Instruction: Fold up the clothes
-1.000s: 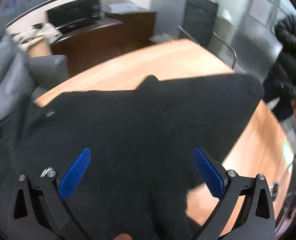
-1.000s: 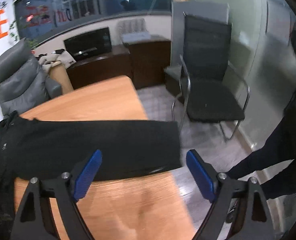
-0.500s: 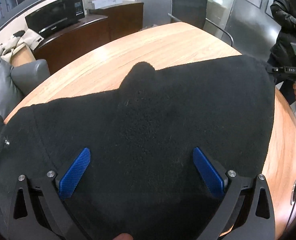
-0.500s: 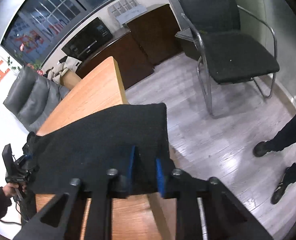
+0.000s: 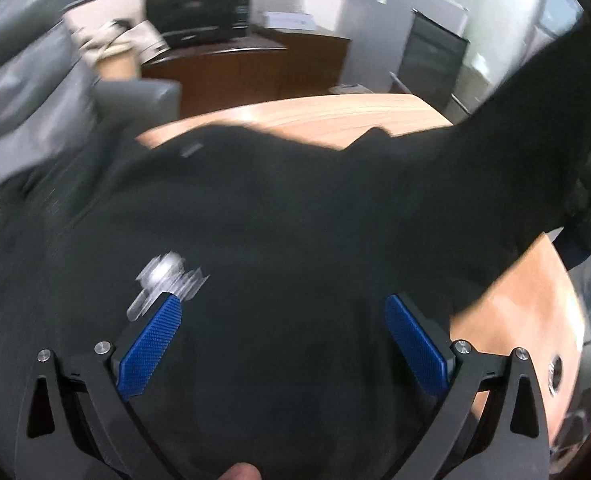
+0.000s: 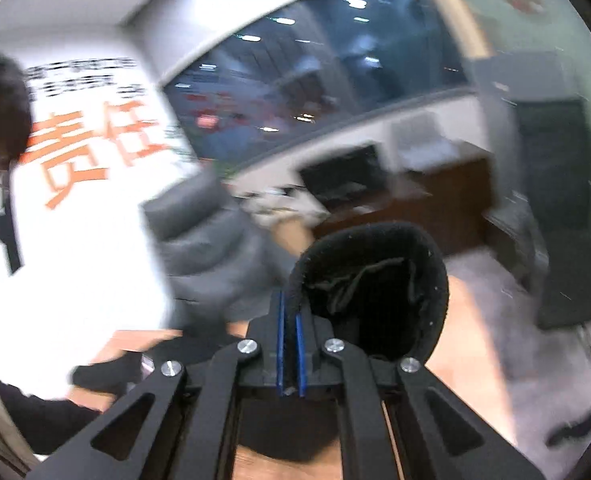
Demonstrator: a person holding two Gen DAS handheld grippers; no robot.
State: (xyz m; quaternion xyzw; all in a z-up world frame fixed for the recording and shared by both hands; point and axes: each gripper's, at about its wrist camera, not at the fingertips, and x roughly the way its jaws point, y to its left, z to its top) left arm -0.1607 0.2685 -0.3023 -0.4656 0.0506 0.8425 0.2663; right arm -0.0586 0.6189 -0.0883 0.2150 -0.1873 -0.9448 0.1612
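Across the wooden desk (image 5: 335, 116) a black fleecy garment (image 5: 279, 216) is lying spread, one end rising off the right side. That end is hanging pinched in the right tongs (image 6: 290, 350), closed tight on its rounded hem, likely for folding over. Above the cloth, the left tongs (image 5: 283, 344) are hovering wide apart, gripping nothing.
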